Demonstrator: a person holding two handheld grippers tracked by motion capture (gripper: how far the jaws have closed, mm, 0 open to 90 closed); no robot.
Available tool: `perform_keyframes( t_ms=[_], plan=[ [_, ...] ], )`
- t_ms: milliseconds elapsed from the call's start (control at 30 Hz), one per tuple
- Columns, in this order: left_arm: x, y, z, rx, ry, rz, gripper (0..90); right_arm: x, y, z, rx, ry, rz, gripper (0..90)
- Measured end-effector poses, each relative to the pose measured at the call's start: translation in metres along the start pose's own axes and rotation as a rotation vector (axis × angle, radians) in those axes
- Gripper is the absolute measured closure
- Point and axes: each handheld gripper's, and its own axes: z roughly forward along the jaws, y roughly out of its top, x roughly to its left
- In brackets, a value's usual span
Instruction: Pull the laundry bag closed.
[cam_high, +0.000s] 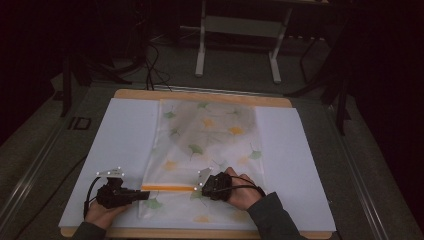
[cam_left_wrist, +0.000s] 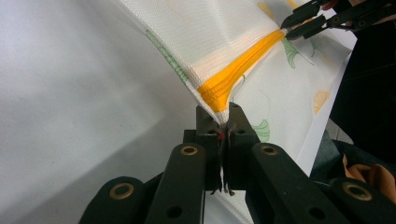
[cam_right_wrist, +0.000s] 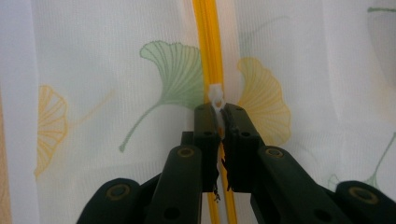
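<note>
Pouch interior stayed hidden; left tongs (cam_left_wrist: 223, 125) pinched the orange zipper's (cam_left_wrist: 233, 72) end — right tongs (cam_right_wrist: 219, 112) clamped its white pull (cam_right_wrist: 216, 94).

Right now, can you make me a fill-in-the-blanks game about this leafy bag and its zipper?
1. The bag has a zipper coloured ____.
2. The left gripper pinches the bag's ____.
3. The right gripper is shut on the white zipper ____.
4. The bag is printed with green and yellow ____.

Missing words: orange; corner; pull; leaves
</note>
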Motion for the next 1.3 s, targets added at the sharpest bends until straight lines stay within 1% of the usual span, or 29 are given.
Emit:
perform_keyframes(
  t_ms=[300,433,467,500,600,667,700,967,1100,1300],
  plan=[
    [0.0,0.0,0.0,0.001,0.001,-0.001,87.5,-0.002,-0.011,-0.002,0.012,-0.001,0.016,84.8],
    [0.001,0.0,0.0,0.002,0.0,0.0,87.5,-0.003,-0.016,-0.004,0.01,-0.003,0.023,84.8],
    [0.001,0.0,0.0,0.001,0.0,-0.001,87.5,-0.003,-0.017,-0.004,0.009,-0.003,0.032,84.8],
    [0.001,0.0,0.0,0.002,0.001,-0.001,87.4,-0.003,-0.018,-0.005,0.01,-0.003,0.029,84.8],
    [0.001,0.0,0.0,0.002,0.0,-0.001,87.5,-0.004,-0.021,-0.005,0.012,-0.005,0.039,84.8],
    [0.001,0.0,0.0,0.002,0.002,-0.001,87.5,-0.004,-0.023,-0.006,0.016,-0.004,0.035,84.8],
    [0.001,0.0,0.0,0.002,0.0,0.0,87.5,-0.004,-0.024,-0.006,0.014,-0.004,0.042,84.8],
    [0.001,0.0,0.0,0.001,0.001,-0.002,87.5,-0.004,-0.029,-0.008,0.022,-0.005,0.042,84.8],
    [0.0,0.0,0.0,0.001,-0.001,-0.002,87.5,-0.004,-0.032,-0.01,0.021,-0.002,0.056,84.8],
    [0.0,0.0,0.0,-0.001,-0.003,-0.002,87.5,-0.004,-0.033,-0.012,0.023,-0.001,0.056,84.8]
  ],
)
